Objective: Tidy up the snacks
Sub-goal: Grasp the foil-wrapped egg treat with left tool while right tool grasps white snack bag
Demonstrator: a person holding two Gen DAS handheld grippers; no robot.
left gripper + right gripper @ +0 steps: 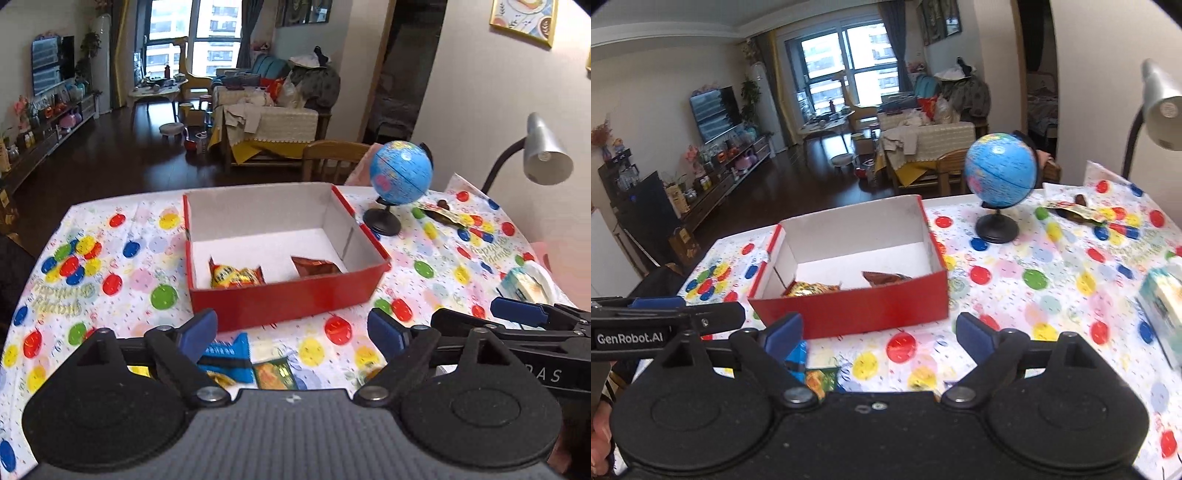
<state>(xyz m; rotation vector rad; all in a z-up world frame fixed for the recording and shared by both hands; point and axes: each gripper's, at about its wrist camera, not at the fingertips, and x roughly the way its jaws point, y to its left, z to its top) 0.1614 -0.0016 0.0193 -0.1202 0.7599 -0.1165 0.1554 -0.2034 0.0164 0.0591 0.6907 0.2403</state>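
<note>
A red box point(284, 301) point(853, 314) with a white inside stands on the balloon-print tablecloth. In it lie a yellow-red snack packet point(236, 277) point(809, 288) and a brown-red packet point(314, 266) point(884, 277). My left gripper point(291, 332) hangs open just short of the box's near wall, nothing between its blue pads. Below it on the cloth lie a blue packet point(227, 360) point(798, 356) and a green-orange packet point(275, 373) point(820, 380). My right gripper point(879, 334) is also open and empty, near the box's front right corner. Its fingers point(517, 310) show at the right of the left wrist view.
A blue globe point(400, 177) point(1001, 171) on a black stand sits behind the box to the right. More wrappers point(443, 212) point(1075, 208) lie beyond it. A grey desk lamp point(543, 151) point(1161, 107) leans over the right side. A tissue pack point(526, 286) point(1163, 306) lies at right.
</note>
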